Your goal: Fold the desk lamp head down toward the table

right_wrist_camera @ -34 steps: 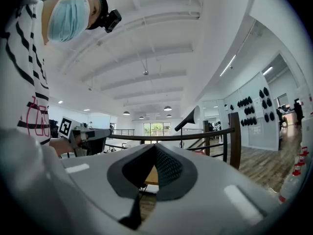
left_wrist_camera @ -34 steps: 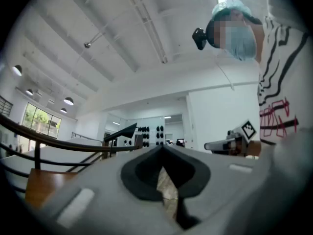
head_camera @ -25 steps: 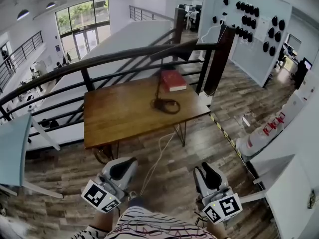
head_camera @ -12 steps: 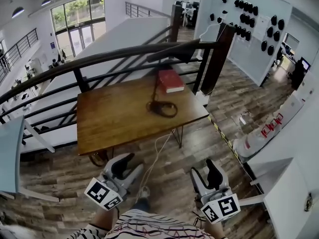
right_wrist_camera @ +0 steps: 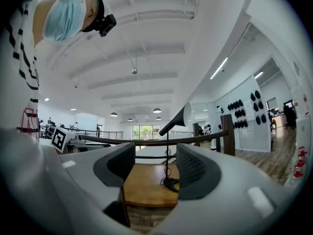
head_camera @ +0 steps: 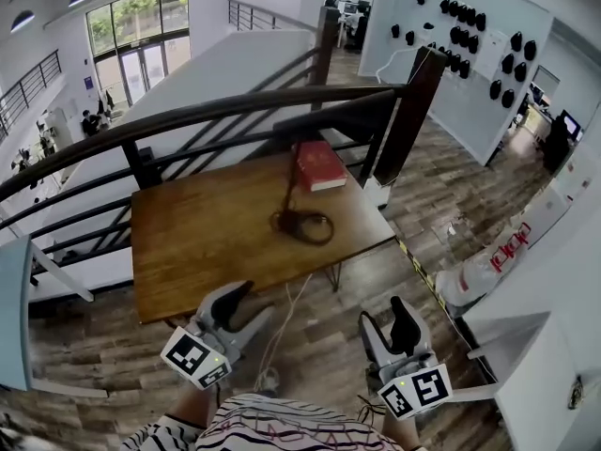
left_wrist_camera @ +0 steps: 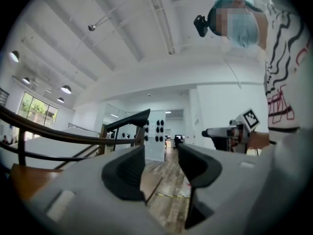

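The left gripper (head_camera: pixel 255 301) sits at lower centre-left of the head view with its jaws partly apart. They have just been opening, and nothing is between them. The right gripper (head_camera: pixel 385 316), at lower centre-right, has its jaws spread wide. These too have just been opening and are empty. Both grippers are level and short of the near edge of the wooden table (head_camera: pixel 207 242), touching nothing. The desk lamp (right_wrist_camera: pixel 177 119) stands on the far right part of the table, well apart from both grippers. Its thin stem is upright and its head is tilted up above the dark railing (head_camera: pixel 235 111). A red book (head_camera: pixel 319 164) lies just behind the lamp base.
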Demonstrator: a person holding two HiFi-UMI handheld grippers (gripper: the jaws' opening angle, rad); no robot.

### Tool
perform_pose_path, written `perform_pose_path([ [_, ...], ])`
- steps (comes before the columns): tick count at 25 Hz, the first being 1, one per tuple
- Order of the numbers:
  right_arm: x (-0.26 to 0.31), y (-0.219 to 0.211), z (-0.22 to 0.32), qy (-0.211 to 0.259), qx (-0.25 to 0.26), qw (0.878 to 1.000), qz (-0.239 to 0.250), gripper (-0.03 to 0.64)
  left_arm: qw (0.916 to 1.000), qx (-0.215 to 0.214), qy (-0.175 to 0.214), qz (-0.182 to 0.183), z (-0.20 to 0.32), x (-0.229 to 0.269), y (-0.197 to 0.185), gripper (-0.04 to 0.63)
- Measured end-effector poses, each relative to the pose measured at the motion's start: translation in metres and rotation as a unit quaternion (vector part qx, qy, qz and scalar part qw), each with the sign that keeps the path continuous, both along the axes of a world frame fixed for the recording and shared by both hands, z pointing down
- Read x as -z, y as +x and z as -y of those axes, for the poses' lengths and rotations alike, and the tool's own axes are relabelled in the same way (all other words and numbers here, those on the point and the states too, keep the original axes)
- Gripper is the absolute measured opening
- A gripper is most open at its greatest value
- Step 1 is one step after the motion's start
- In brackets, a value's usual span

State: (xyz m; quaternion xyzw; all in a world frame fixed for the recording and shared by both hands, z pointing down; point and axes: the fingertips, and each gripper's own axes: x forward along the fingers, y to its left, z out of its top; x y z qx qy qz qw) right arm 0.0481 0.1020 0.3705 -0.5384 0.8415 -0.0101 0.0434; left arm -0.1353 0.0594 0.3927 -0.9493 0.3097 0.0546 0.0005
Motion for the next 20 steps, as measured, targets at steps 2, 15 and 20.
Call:
perform_pose_path([
  [2,0.009,-0.003,0.025,0.005,-0.005,1.000,0.000,0.249,1.0000,-0.005,0.000,-0.001,0.026,0.006,-0.003,0.209],
  [15,0.027,-0.005,0.133,0.021,-0.053,0.998,-0.003,0.247,0.9995,-0.023,-0.014,-0.014,0.149,0.001,-0.020,0.209],
  [20,0.039,0.007,0.167,0.037,-0.051,0.998,-0.026,0.247,0.9995,-0.019,-0.022,-0.010,0.186,-0.009,-0.009,0.209],
])
